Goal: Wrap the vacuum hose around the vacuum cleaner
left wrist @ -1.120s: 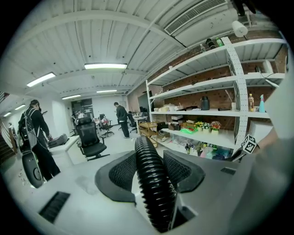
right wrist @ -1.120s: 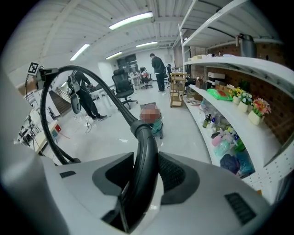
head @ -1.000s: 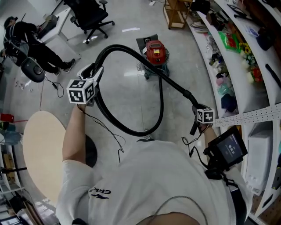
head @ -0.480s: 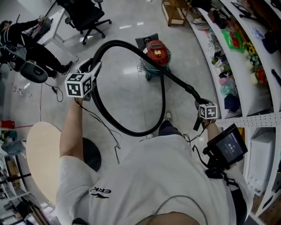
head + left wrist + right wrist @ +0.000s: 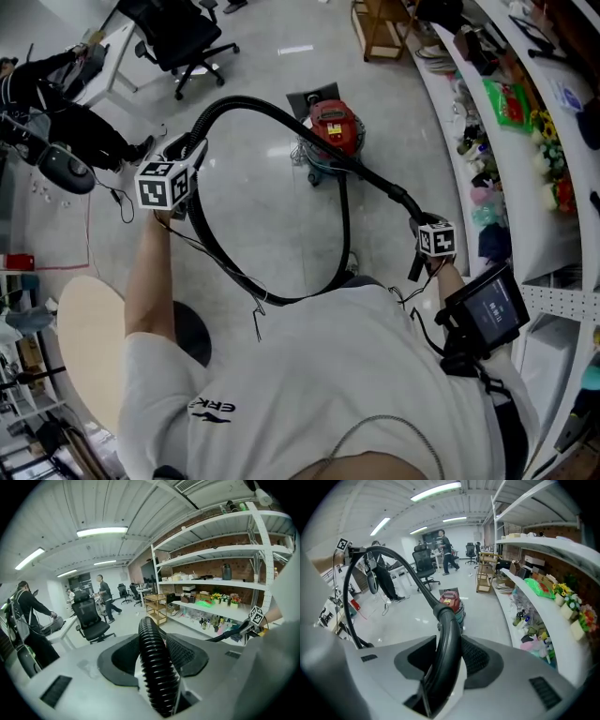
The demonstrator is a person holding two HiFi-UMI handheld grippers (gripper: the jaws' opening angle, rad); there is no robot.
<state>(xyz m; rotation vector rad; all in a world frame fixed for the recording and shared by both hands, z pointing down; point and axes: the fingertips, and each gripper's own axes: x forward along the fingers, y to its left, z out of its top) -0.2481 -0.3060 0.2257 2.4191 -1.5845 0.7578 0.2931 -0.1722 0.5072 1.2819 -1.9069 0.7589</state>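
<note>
A red vacuum cleaner (image 5: 331, 127) stands on the grey floor ahead of me, also in the right gripper view (image 5: 451, 601). Its black hose (image 5: 272, 112) arcs from my left gripper (image 5: 186, 153) over the cleaner to my right gripper (image 5: 415, 214), and a slack loop hangs down toward my body. In the left gripper view the left gripper (image 5: 153, 660) is shut on the ribbed hose (image 5: 154, 667). The right gripper (image 5: 446, 660) is shut on the hose's smooth rigid end (image 5: 449, 644), held low at my right.
Curved white shelves (image 5: 511, 159) with several small items run along the right. An office chair (image 5: 178, 37) and a person (image 5: 66, 112) at a desk are at the far left. A round beige table (image 5: 89, 347) lies at my left, and a wooden cart (image 5: 384, 28) stands beyond the cleaner.
The cleaner has slid slightly lower in the head view and the shelves have shifted. The hose's slack loop now hangs closer to my body. Both grips are unchanged.
</note>
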